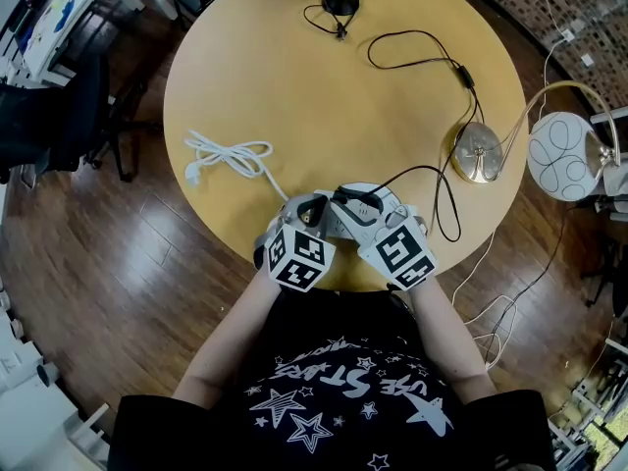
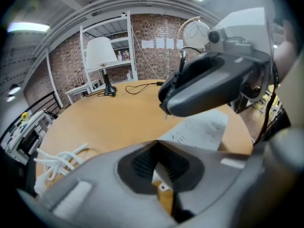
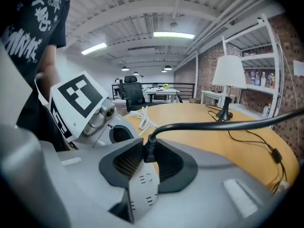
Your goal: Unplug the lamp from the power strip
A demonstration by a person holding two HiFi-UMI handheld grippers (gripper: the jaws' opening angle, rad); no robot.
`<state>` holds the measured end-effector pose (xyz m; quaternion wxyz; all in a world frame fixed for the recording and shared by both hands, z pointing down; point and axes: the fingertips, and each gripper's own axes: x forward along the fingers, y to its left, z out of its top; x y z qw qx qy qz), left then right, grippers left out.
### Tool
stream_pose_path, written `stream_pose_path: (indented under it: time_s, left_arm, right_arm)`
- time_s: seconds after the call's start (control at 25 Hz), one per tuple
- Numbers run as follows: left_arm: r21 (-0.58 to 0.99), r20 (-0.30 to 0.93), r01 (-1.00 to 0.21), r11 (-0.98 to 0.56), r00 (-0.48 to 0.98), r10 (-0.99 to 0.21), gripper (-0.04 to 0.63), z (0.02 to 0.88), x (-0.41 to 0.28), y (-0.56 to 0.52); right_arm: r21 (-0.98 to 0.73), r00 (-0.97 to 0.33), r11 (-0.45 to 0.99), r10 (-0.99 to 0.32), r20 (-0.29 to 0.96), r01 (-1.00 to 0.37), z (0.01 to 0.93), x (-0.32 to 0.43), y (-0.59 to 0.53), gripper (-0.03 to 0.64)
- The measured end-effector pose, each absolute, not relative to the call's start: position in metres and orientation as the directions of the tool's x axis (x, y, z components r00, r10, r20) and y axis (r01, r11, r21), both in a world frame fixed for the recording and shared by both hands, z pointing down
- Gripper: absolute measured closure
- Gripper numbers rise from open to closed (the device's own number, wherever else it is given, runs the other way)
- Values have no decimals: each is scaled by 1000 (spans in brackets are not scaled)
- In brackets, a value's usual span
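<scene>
We've got a round wooden table [image 1: 294, 86] here. On it: a coiled white cable [image 1: 228, 155], power strip [image 1: 381, 194], gold lamp base [image 1: 478, 152]. Black lamp [image 1: 341, 0] sits far side.

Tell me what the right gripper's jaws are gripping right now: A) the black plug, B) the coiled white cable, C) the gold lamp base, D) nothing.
A: in the right gripper view, the right gripper clamps the black plug between its pads, just above the white power strip.

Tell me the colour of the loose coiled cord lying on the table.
White. The coiled cord shows best in the head view, against the tan tabletop.
</scene>
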<state>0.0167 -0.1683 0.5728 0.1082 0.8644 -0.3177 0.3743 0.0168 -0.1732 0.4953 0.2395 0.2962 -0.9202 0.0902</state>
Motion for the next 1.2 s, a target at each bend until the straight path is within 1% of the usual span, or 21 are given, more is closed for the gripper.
stream_pose_path:
  time_s: [0.2, 0.36, 0.44, 0.64, 1.0, 1.2]
  left_arm:
    - [-57, 712, -635, -771, 516, -477, 592, 573, 16, -170]
    - [-76, 723, -612, -787, 510, -466, 592, 575, 17, -170]
    - [-99, 705, -615, -782, 511, -492, 592, 568, 18, -172]
    - [-112, 594, -659, -744, 556, -582, 592, 529, 21, -181]
    - [-160, 385, -700, -696, 606, -697, 592, 443, 21, -182]
    - [-258, 258, -699, -667, 615, -745, 592, 401, 20, -174]
  right_arm:
    - [-27, -706, 789, -533, 467, -613, 484, 26, -169, 529]
    - [-14, -702, 779, -558, 442, -627, 472, 31, -166, 531]
    - [-7, -703, 776, -568, 428, -631, 465, 32, -164, 530]
    - [-55, -708, 748, -598, 376, -661, 444, 41, -164, 529]
    - [-57, -710, 726, -649, 274, -686, 402, 57, -162, 529]
    - [-44, -709, 714, -684, 173, -699, 368, 62, -154, 528]
